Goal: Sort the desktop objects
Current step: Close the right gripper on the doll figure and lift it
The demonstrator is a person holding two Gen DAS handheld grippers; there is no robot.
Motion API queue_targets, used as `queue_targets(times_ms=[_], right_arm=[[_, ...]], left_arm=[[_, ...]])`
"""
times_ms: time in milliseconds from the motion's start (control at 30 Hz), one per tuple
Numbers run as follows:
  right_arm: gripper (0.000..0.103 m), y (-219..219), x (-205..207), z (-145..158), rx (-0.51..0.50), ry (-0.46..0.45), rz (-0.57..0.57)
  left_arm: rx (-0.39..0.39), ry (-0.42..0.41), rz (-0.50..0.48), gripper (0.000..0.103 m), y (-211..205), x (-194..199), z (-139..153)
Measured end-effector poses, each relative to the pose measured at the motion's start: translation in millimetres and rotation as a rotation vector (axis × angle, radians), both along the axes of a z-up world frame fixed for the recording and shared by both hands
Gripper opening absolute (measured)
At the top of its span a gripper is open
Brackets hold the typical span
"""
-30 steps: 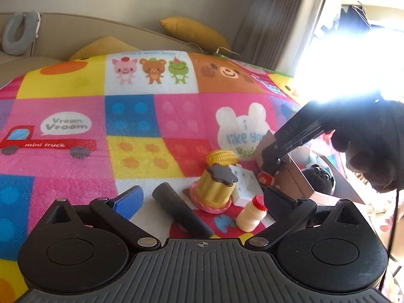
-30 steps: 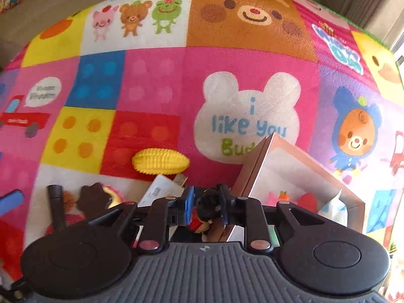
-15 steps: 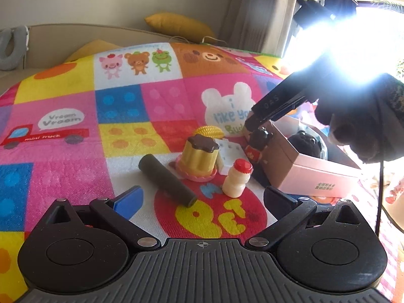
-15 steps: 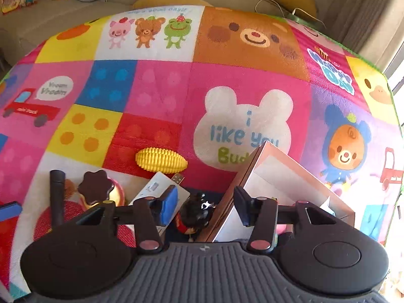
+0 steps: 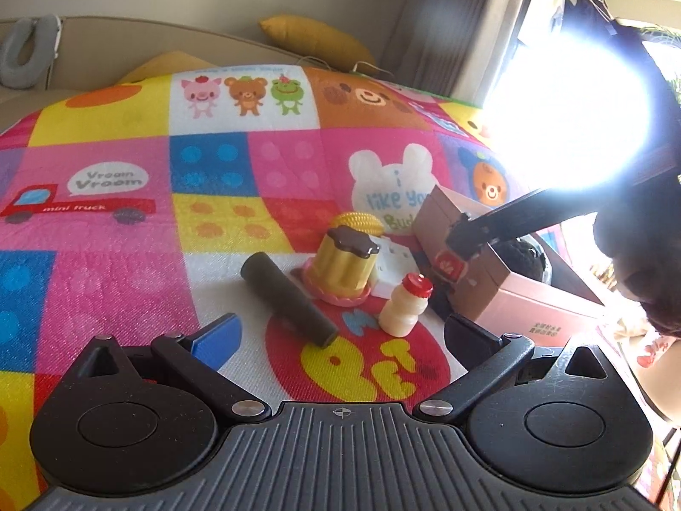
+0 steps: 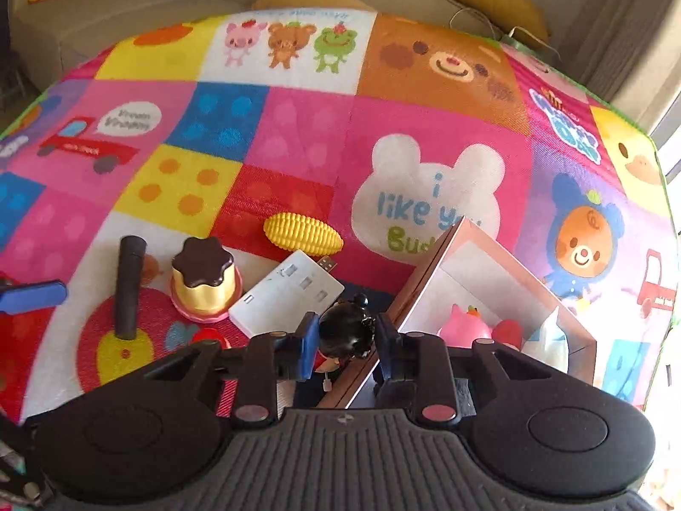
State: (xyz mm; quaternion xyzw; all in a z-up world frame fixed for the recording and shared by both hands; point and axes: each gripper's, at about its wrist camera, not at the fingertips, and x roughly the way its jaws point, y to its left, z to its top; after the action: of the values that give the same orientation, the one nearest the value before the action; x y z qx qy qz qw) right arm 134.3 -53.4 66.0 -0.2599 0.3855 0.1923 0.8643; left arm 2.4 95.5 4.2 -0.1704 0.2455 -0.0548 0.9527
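Right wrist view: my right gripper (image 6: 345,338) clamps a small black-headed figurine (image 6: 344,334) just beside the near wall of the pink box (image 6: 430,274).

Pads pinch the figurine's round head from both sides; its red body hangs below, partly hidden. I judge it light, rigid plastic and glossy, so liable to twist or slip in the pinch; a hold across the widest part of the head looks soundest. Box already holds a pink toy (image 6: 464,328) with something red beside it. Left gripper (image 5: 340,332) hangs with jaws wide apart, nothing between them, above the mat (image 5: 127,234). Unsorted: dark cylinder (image 5: 287,298), pudding toy (image 5: 342,266), white bottle (image 5: 404,311), corn (image 6: 302,234), white USB hub (image 6: 287,294). Window glare hides the box's far side in the left view.
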Motion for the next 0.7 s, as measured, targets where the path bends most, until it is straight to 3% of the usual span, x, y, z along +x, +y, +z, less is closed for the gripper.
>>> queue_targets(times_ms=[133, 267, 467, 700], right_arm=[[0.028, -33.7, -39.5, 31.0, 0.161, 0.008, -0.003], [0.028, -70.0, -83.3, 33.4, 0.237, 0.015, -0.025], [0.028, -107.1, -136.8, 6.7, 0.157, -0.068, -0.088], [0.028, -113.5, -165.5, -35.9, 0.097, -0.128, -0.054]], left_arm=[[0.014, 0.001, 0.004, 0.103, -2.0, -0.4, 0.8], [0.052, 0.004, 0.008, 0.103, -7.0, -0.1, 1.9], [0.153, 0.005, 0.025, 0.103, -20.6, -1.4, 4.3], [0.305, 0.003, 0.017, 0.103, -43.3, -1.6, 7.9]])
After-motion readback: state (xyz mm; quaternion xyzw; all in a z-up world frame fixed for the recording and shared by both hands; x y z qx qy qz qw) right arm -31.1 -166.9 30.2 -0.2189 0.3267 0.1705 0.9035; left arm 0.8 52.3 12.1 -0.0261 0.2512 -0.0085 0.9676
